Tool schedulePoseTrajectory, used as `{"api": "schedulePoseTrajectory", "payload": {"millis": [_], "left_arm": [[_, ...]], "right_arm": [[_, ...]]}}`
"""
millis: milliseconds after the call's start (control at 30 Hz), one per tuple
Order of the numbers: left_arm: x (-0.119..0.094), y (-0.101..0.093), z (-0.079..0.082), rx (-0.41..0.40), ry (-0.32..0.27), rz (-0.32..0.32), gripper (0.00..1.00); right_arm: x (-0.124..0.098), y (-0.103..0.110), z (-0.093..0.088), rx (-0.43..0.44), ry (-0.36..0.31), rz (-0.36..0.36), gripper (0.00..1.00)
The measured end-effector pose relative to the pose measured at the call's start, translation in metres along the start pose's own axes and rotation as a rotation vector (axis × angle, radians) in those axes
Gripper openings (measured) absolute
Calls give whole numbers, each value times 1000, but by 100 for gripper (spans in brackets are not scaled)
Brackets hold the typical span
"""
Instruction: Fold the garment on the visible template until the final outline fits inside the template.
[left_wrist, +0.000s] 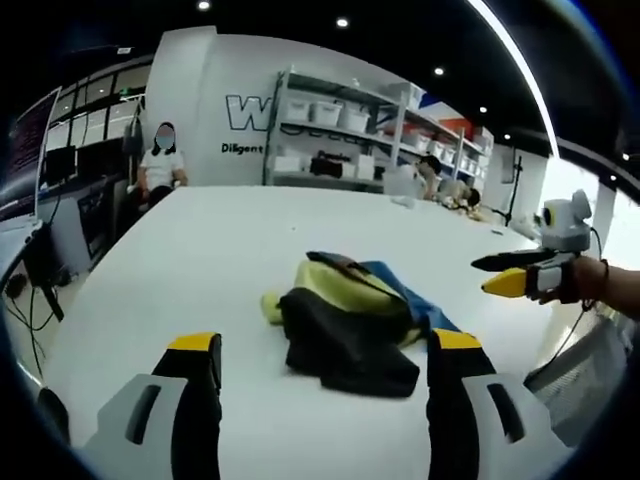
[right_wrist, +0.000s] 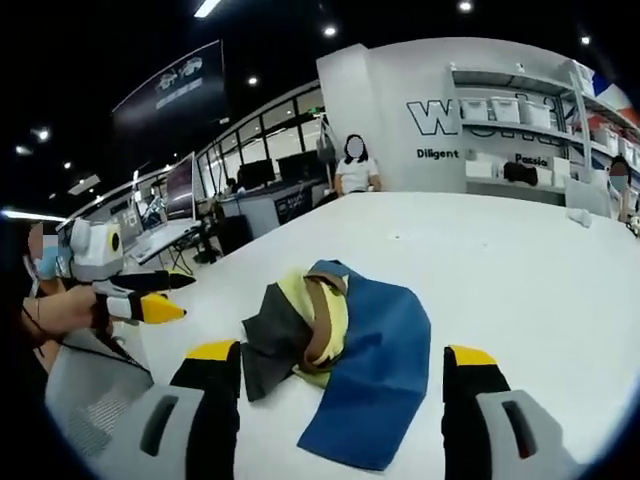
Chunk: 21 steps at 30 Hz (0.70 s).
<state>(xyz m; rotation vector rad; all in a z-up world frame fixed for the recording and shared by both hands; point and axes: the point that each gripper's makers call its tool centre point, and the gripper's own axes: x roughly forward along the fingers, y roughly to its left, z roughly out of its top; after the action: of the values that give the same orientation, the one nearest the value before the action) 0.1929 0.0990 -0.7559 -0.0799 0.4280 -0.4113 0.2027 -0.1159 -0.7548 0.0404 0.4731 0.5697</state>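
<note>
I see the garment (left_wrist: 350, 325) lying crumpled in a heap on the white counter (left_wrist: 200, 260), a mix of black, yellow, brown and blue cloth. From the right gripper view the garment (right_wrist: 340, 350) has its blue panel spread flat on the side nearest me, with the long axis of that panel running from the bunched yellow and black folds down toward my right gripper (right_wrist: 340, 410). The black part sits on the side of the heap toward my left gripper (right_wrist: 165, 295). I cannot make out a collar, sleeves or hem, so I cannot tell which end is the top.

My left gripper (left_wrist: 325, 385) is held low over the counter, just short of the garment, its fingers (left_wrist: 195, 385) spread wide with nothing between them; the black fold lies in the gap ahead, not touched. My right gripper, in its own view, likewise has its fingers (right_wrist: 470, 395) wide apart and holds nothing, with the blue panel's edge just ahead.

In the left gripper view my right gripper (left_wrist: 510, 272) hangs above the counter beside the garment, held level in a hand (left_wrist: 575, 280). A seated person (left_wrist: 160, 165) is at the far end of the counter, and shelving (left_wrist: 340, 130) stands behind.
</note>
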Motion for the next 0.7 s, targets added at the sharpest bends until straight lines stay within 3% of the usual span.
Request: {"api": "schedulePoseTrajectory", "payload": {"millis": [333, 467, 700], "left_arm": [[23, -13, 6, 28, 1, -61, 74], [29, -18, 6, 52, 5, -80, 64], [47, -39, 0, 87, 29, -144, 58]], "right_arm": [[26, -12, 15, -6, -17, 23, 79], [37, -16, 16, -6, -9, 31, 76], [57, -18, 19, 1, -4, 44, 72]]}}
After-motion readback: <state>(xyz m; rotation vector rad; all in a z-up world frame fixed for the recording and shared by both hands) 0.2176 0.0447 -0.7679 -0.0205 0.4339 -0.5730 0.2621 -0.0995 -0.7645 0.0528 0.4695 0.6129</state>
